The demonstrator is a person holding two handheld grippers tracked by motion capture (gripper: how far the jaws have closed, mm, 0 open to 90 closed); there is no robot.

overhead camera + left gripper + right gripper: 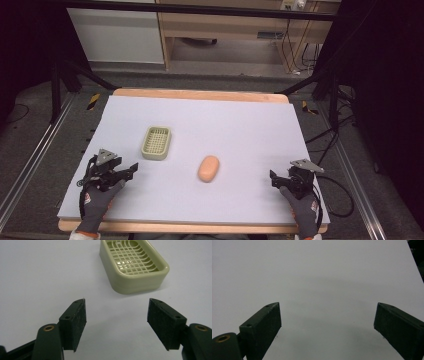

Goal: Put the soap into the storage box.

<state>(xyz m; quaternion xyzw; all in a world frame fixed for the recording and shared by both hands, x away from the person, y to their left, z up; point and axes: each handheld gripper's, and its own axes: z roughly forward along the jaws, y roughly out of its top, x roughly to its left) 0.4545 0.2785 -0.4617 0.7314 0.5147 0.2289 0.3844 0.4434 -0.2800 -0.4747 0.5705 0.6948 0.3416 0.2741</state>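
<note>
While both sit apart on the bench (240,115) | soap (208,168) outside tray (156,142) | left hand-held gripper (131,169) and right hand-held gripper (273,178) released, empty | likely nothing started

We see two black grippers, the left gripper (131,169) and right gripper (274,178), each topped by a grey three-cornered plate and trailing a black cable. Up close we note flat, matte black pads (79,322) with small screw holes along the top edge and brass-coloured bushings behind them. Both hands wear dark grey gloves (97,205) with a reddish mark near the wrist.
</note>
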